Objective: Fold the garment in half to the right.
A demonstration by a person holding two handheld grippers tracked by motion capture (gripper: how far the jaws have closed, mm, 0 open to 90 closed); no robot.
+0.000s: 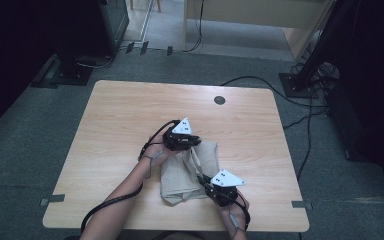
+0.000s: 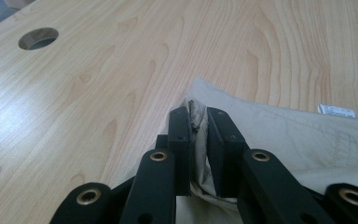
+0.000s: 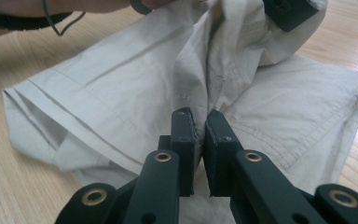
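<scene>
Beige cloth [image 1: 187,172], thin woven cotton with stitched seams and a white label [image 2: 336,110], lies crumpled on the near-centre of the light wood-grain table [image 1: 120,115]; a round cable hole [image 1: 219,100] sits well apart at the far edge, nothing blocking. Left tongs [image 2: 199,122] nearly closed, pinching a cloth fold at its far edge. Right tongs [image 3: 200,125] likewise clamp a raised fold at the near side.

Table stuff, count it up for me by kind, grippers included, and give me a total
Beige cloth garment: 1
Handheld grippers: 2, the left gripper and the right gripper, each pinching a fold of the garment
Total: 3
</scene>
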